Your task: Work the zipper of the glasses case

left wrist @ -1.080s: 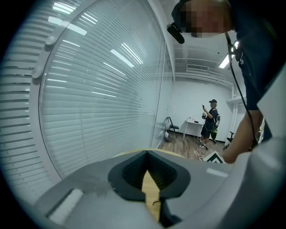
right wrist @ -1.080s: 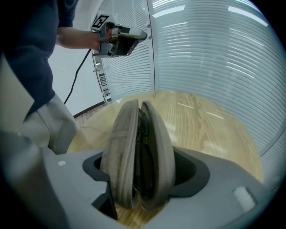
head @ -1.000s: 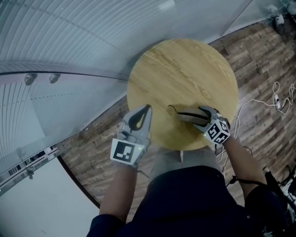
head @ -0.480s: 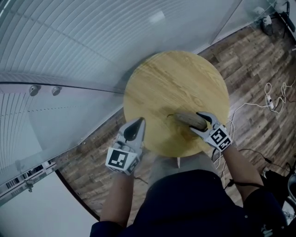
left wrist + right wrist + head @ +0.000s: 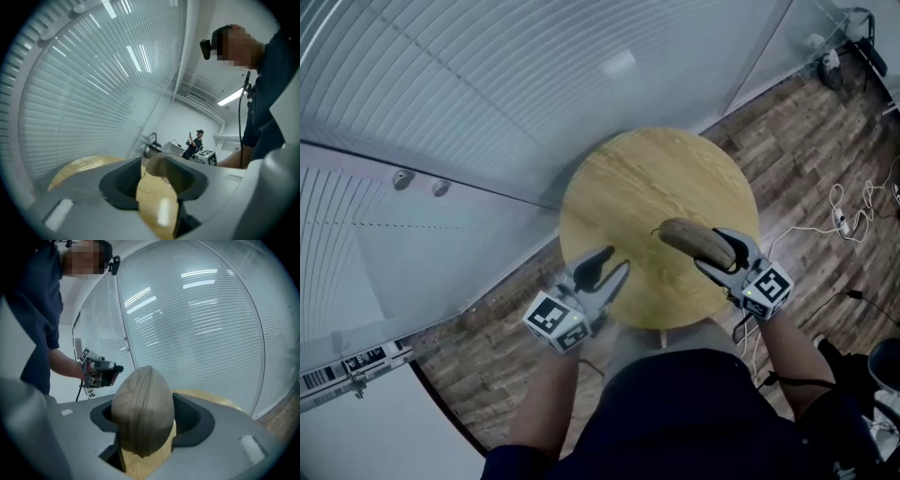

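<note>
A brown fabric glasses case (image 5: 696, 241) is held over the near right part of the round wooden table (image 5: 647, 178), and my right gripper (image 5: 718, 255) is shut on its near end. In the right gripper view the case (image 5: 143, 411) fills the gap between the jaws, with its zipper seam running up the middle toward the camera. My left gripper (image 5: 614, 263) hangs at the table's near left edge; its jaws are opening and hold nothing. In the left gripper view, the case's end (image 5: 157, 165) shows beyond my left gripper (image 5: 153, 180).
A curved glass wall with blinds (image 5: 487, 94) runs behind and left of the table. The floor is wood planks (image 5: 806, 141), with white cables (image 5: 839, 220) on it at the right. A person (image 5: 193, 143) stands far off in the room.
The left gripper's jaws have parted, and it has moved right toward the table edge. The right gripper has closed on the case and tilted its far end up off the table.
</note>
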`<act>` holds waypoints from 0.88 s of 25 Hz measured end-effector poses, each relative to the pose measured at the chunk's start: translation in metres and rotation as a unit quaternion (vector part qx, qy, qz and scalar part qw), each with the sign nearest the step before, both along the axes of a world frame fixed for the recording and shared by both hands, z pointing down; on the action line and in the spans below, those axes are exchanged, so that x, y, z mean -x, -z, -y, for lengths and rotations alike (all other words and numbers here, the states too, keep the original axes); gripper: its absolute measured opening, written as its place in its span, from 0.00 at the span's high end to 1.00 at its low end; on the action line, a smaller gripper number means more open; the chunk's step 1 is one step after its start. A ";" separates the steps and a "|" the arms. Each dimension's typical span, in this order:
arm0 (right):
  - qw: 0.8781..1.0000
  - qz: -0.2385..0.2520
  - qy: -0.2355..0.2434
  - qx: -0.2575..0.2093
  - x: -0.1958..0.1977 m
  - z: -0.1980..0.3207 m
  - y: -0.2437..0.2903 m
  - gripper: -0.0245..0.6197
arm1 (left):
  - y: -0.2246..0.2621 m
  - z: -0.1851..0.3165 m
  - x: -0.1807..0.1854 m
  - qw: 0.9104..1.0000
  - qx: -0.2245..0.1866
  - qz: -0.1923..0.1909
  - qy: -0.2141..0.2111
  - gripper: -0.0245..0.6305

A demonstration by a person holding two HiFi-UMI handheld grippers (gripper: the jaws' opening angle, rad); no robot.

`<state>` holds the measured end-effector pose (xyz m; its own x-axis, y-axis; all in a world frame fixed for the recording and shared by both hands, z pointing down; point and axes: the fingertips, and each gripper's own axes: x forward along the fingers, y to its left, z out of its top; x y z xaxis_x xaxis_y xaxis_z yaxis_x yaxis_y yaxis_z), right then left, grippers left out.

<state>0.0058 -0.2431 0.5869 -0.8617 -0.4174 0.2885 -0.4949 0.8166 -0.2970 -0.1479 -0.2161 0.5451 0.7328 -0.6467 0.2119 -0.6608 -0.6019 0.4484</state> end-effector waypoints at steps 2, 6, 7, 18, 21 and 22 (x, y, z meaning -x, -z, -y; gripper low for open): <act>0.999 0.041 -0.017 -0.007 -0.003 0.005 0.027 0.51 | 0.006 -0.001 -0.018 1.000 -0.003 -0.017 -0.025 0.62; 0.995 0.094 -0.016 -0.039 -0.003 0.001 0.080 0.51 | 0.027 -0.007 -0.055 0.994 -0.008 -0.085 -0.068 0.58; 0.993 0.109 -0.011 -0.046 0.000 -0.001 0.094 0.51 | 0.034 -0.008 -0.063 0.989 -0.005 -0.125 -0.082 0.57; 0.973 0.210 0.045 -0.090 0.025 -0.046 0.188 0.51 | 0.124 -0.024 -0.102 0.941 -0.052 -0.290 -0.164 0.48; 0.967 0.228 0.060 -0.095 0.021 -0.054 0.197 0.51 | 0.148 -0.031 -0.105 0.931 -0.080 -0.308 -0.178 0.48; 0.966 0.233 0.067 -0.095 0.020 -0.058 0.199 0.51 | 0.155 -0.034 -0.107 0.929 -0.087 -0.308 -0.185 0.48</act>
<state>-0.0143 -0.1849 0.3876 -0.9294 -0.3006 -0.2140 -0.2302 0.9256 -0.3004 -0.0407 -0.1818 0.3901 0.8595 -0.3115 -0.4054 -0.0450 -0.8360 0.5469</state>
